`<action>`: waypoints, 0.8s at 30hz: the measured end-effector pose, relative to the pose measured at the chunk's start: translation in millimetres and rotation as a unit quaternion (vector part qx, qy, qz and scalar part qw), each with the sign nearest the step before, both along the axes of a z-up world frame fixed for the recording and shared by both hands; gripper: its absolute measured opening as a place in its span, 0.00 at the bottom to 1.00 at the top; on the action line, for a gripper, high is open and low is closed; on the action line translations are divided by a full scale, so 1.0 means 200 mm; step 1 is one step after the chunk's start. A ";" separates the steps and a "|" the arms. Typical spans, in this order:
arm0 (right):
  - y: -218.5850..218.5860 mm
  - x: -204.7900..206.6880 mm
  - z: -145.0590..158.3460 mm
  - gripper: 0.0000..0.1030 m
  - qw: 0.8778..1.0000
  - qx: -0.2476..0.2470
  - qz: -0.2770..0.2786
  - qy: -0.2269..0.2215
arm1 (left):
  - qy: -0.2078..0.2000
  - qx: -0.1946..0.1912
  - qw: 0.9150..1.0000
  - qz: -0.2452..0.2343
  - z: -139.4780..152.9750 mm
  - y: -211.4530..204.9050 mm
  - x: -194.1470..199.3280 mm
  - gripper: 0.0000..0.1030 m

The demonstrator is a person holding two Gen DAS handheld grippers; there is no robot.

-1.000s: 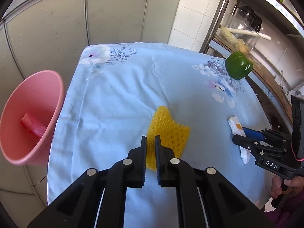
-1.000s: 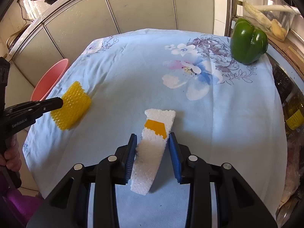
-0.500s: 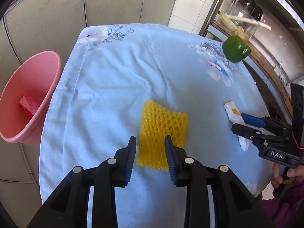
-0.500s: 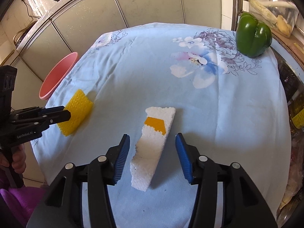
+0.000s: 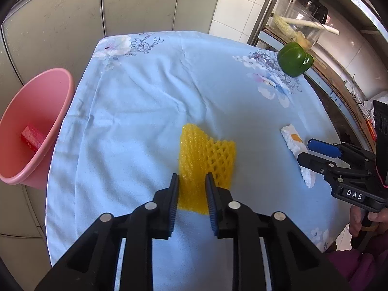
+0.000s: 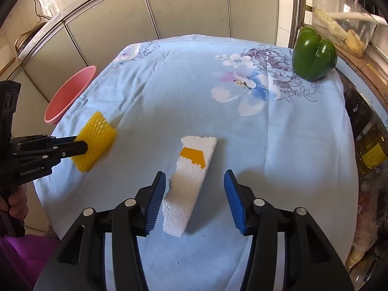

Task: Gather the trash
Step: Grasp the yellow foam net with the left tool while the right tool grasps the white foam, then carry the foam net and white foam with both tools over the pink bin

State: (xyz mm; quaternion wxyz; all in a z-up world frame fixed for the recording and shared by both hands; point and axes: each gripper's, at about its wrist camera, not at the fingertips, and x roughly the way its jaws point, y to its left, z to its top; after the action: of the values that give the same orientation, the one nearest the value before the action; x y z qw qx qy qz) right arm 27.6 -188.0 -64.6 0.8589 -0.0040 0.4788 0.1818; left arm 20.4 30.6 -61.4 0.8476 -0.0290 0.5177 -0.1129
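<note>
A yellow foam net (image 5: 206, 155) lies flat on the blue flowered tablecloth (image 5: 145, 111). My left gripper (image 5: 192, 179) points down at it with the net's near end between its jaws, which are closing; the pads do not visibly pinch it. From the right wrist view this gripper (image 6: 81, 145) reaches over the net (image 6: 97, 138) from the left. A white styrofoam piece (image 6: 191, 169) with an orange patch lies between the wide jaws of my right gripper (image 6: 194, 176), which is open. The left wrist view shows the right gripper (image 5: 306, 150) over that styrofoam piece (image 5: 292, 140).
A pink bin (image 5: 48, 97) stands beside the table's left edge with a red item (image 5: 32, 135) inside. A green pepper (image 6: 314, 53) sits at the far right corner. A shelf with a clear container (image 6: 339, 12) and an oil bottle (image 6: 371, 150) borders the right side.
The left jaws went from nearly shut on the net to wide, letting it lie flat, and have since narrowed again. The right jaws spread wider around the styrofoam.
</note>
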 end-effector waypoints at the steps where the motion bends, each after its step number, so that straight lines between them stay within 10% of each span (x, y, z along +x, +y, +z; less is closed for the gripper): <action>1: 0.00 0.00 0.00 0.49 1.000 -0.001 0.000 0.000 | -0.001 -0.001 1.000 -0.002 0.00 0.00 0.00 0.16; 10: 0.04 -0.02 -0.01 0.31 1.000 -0.008 0.011 0.001 | -0.027 -0.006 1.000 -0.012 0.05 -0.01 -0.03 0.09; 24: 0.16 0.03 0.14 0.27 0.999 0.011 0.033 -0.041 | -0.091 0.003 0.995 0.032 0.21 0.07 -0.05 0.09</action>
State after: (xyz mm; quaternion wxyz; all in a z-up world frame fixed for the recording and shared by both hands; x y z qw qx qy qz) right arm 33.8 -156.2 -36.9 0.8715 -0.0178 0.4404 0.2151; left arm 10.7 44.4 -20.1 0.8947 -0.0322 0.4372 -0.0859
